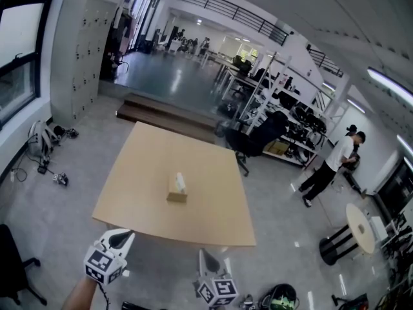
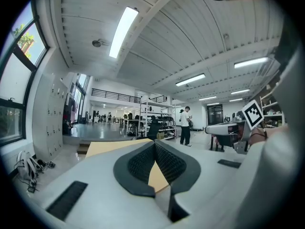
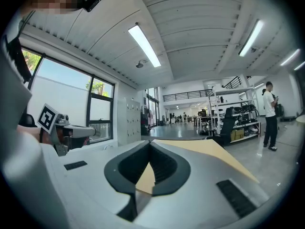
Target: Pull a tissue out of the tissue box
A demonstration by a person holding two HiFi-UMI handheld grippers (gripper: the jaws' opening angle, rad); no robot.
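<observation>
Midway across the tan counter [image 1: 213, 173] sits the tissue box [image 1: 175, 194], a white tissue [image 1: 181, 182] poking up from its top — nothing touching it. Down by the near edge, the left gripper [image 1: 121, 239] and the right gripper [image 1: 208, 262] hang side by side, well apart from the box, both pointing its way. Left gripper view: jaws pinched together at the tips, nothing between them. Right gripper view — same story, jaws closed and empty. Off to the right, a person [image 1: 335, 163] in a white shirt stands near the shelves.
</observation>
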